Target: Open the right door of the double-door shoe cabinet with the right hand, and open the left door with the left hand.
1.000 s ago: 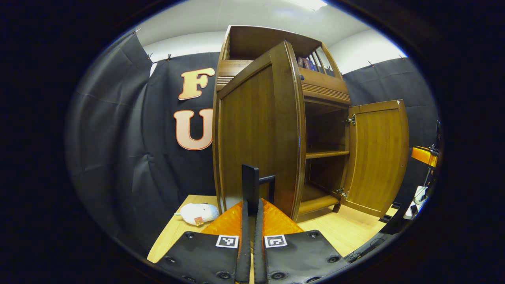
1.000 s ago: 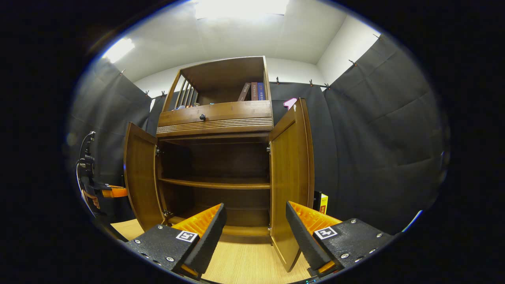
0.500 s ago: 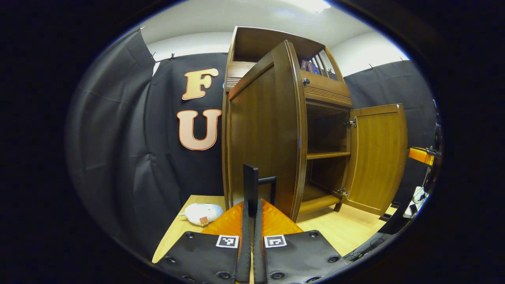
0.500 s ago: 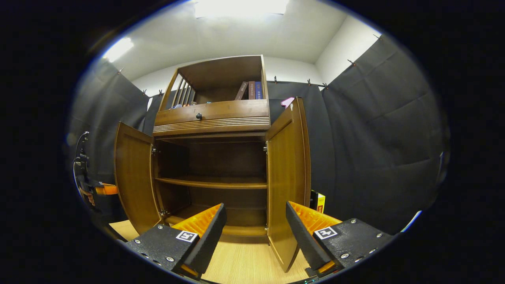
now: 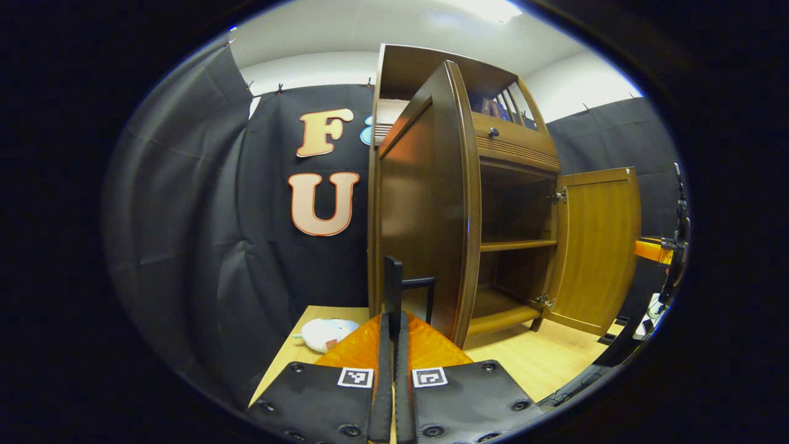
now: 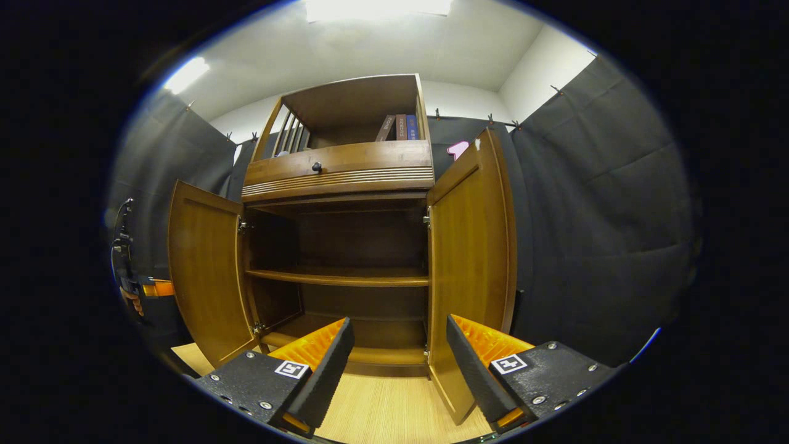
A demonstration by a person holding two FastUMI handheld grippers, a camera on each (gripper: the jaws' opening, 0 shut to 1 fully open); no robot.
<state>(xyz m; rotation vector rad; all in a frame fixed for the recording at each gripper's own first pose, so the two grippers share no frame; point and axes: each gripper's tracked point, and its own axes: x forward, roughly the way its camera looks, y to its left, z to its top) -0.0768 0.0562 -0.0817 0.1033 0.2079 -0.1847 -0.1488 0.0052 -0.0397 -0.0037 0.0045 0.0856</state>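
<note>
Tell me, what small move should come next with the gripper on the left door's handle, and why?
Probably open the left gripper and draw it back. It is shut on the handle of the left door, which already stands wide open, as does the right door; the right gripper is open and holds nothing. Both doors look done.

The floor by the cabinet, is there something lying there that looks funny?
Yes. A small white soft toy lies on the wooden floor left of the cabinet, by the black cloth wall; odd beside a shoe cabinet.
</note>
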